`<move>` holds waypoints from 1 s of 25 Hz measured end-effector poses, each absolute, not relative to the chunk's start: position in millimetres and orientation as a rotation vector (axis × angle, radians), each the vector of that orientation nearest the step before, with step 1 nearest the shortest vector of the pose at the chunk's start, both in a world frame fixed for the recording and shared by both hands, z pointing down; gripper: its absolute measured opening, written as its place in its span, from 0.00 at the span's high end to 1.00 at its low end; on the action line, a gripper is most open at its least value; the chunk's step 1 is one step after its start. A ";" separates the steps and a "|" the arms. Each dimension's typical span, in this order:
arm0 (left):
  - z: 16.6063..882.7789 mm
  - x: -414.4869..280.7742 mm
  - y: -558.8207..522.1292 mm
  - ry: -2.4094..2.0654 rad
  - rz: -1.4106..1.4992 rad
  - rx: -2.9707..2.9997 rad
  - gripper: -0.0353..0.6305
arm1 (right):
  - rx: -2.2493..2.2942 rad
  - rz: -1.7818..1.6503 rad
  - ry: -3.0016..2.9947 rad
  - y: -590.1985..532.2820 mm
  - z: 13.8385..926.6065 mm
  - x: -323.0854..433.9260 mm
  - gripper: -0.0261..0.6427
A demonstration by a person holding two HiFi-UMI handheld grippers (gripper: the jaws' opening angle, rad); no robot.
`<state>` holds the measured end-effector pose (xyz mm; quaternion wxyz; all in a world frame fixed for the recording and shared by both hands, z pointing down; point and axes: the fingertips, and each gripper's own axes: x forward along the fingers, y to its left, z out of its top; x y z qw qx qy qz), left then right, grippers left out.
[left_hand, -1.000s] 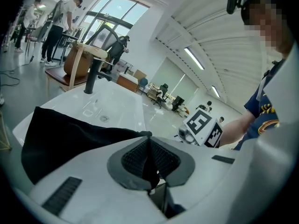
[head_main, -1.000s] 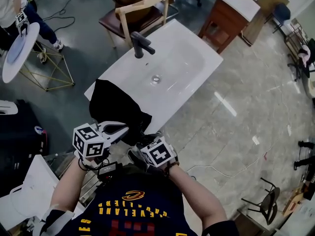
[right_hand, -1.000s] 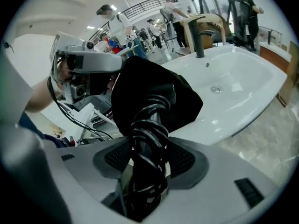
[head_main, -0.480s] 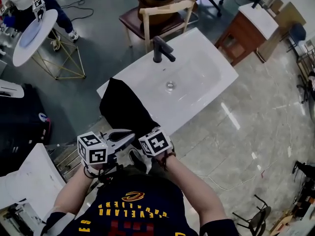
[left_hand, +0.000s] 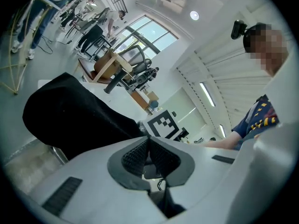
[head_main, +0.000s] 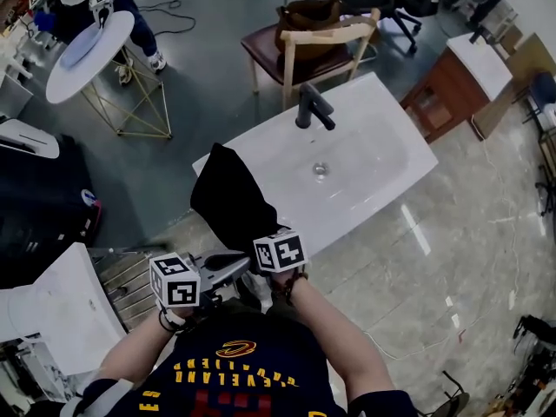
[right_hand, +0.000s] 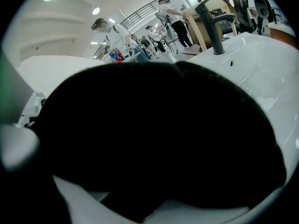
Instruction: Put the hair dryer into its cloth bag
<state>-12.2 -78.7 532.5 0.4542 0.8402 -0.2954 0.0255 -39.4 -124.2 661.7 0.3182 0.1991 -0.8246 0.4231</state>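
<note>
Black cloth is most of what I get. The cloth bag [head_main: 228, 202] lies over the near-left corner of the white washbasin [head_main: 373, 159] and spills off its near edge down to my right gripper [head_main: 268, 240]. The right gripper view is smothered by that fabric. The jaw tips are buried in it, and I cannot tell whether they pinch it.

My left gripper [head_main: 233, 263] sits just left of the right one, off the basin's near edge. Its jaws are pressed together, with nothing I can make out between the pads. I cannot pick out the hair dryer in any view.

For room to move, the basin top right of the bag is open as far as the black faucet [head_main: 313, 109] at its far edge, and pale stone floor [head_main: 452, 241] spreads out on the right. A wire rack [head_main: 130, 276] crowds the near left, and a wooden chair [head_main: 317, 37] stands just beyond the faucet.
</note>
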 end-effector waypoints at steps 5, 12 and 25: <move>533.7 -5.7 -66.1 -0.710 0.073 2.065 0.92 | 0.538 1.134 -2.188 -126.8 662.1 -47.6 0.61; 543.8 -22.9 -73.8 -0.796 0.082 2.022 0.92 | 0.630 1.134 -2.141 -137.3 674.4 -57.5 0.61; 559.2 -43.2 -64.3 -0.843 0.073 1.966 0.92 | 0.543 0.875 -2.056 -130.6 678.7 -64.8 0.61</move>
